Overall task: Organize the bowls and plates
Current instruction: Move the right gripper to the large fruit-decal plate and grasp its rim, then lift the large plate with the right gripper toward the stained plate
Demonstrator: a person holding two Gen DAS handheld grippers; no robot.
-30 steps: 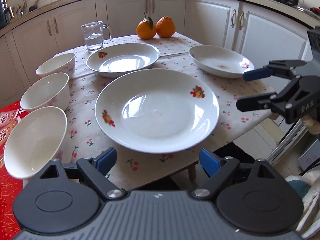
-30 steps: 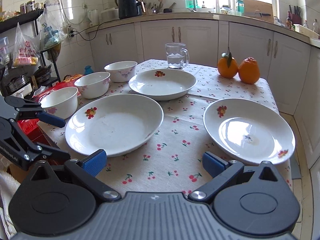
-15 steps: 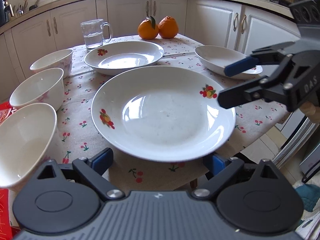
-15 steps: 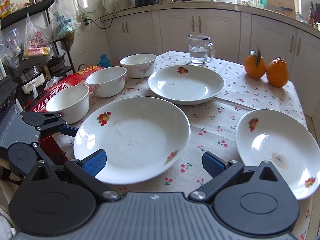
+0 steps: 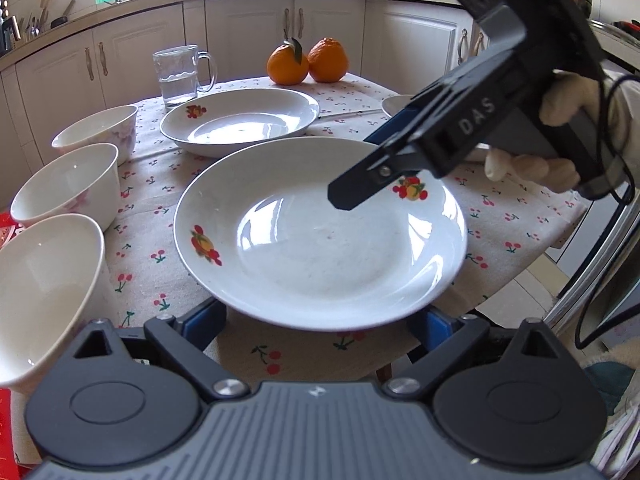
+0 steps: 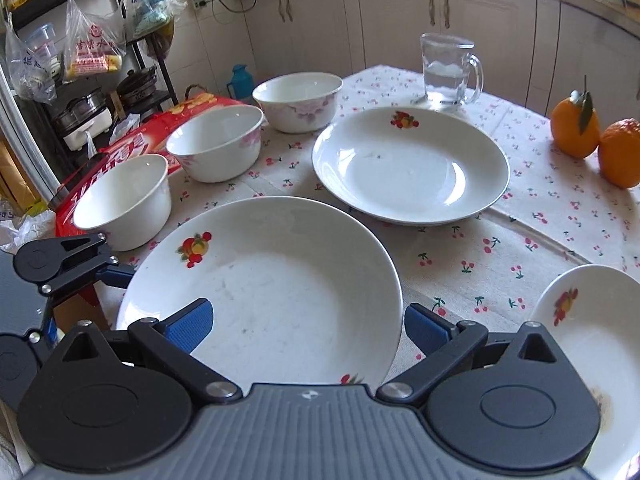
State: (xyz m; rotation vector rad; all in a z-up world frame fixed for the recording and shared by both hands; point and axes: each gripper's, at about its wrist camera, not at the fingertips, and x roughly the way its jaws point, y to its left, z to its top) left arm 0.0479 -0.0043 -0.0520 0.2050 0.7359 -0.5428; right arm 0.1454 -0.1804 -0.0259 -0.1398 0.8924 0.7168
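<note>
Both grippers have closed in on the large plate (image 5: 320, 236) at the table's near edge: left gripper (image 5: 320, 324) and right gripper (image 6: 306, 320) gape unclenched, straddling its rim. Uneven closure could tip it off the tablecloth (image 6: 480, 248).

Both grippers are black plastic with blue pads on the fingers (image 6: 188, 326), silver screws at the pivots and a ribbed grey body. The right gripper (image 5: 360, 182) bears white "DAS" lettering; a cream-gloved hand (image 5: 560, 132) and a thin black cable (image 5: 612, 184) show behind it.
</note>
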